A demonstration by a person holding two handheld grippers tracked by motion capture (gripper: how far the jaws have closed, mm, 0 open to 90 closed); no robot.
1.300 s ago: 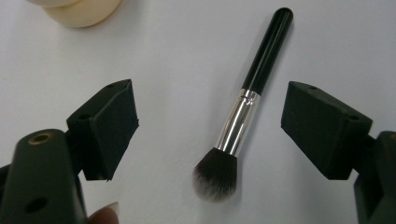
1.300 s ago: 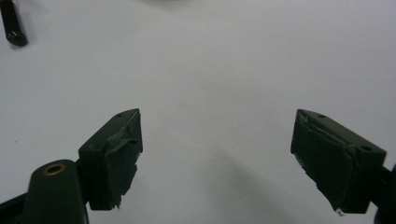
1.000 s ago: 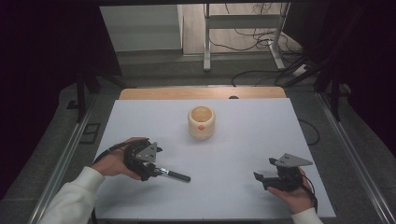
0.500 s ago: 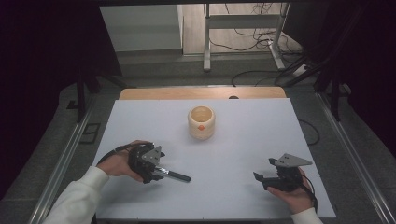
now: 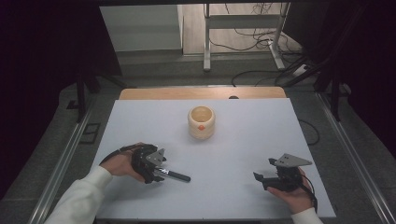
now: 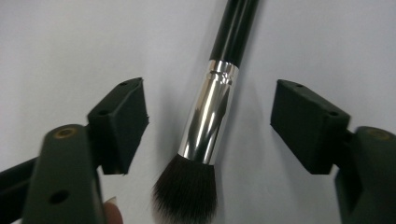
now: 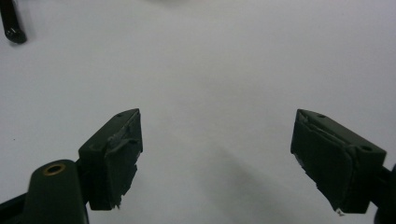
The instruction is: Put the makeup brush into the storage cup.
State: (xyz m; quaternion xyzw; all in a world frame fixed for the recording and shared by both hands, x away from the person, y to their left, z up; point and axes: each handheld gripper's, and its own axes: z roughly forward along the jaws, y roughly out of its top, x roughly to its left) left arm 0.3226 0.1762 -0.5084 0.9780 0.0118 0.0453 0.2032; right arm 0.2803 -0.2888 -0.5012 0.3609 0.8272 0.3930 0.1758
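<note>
My left hand-held gripper (image 6: 210,126) stands apart astride the brush (image 6: 208,116); right hand-held gripper (image 7: 217,158) apart, empty. Light, stiff; ferrule looks slippery, grip handle.

Tan wooden cup with orange dot (image 5: 201,122) stands on white tabletop (image 5: 243,140), centre, toward far edge. Black-handled makeup brush with silver ferrule (image 6: 208,119) lies on the table near-left, between the spread jaws of the left gripper (image 6: 208,123), not touching either. Right gripper (image 5: 260,179) sits near-right, well apart from brush and cup, jaws spread.
</note>
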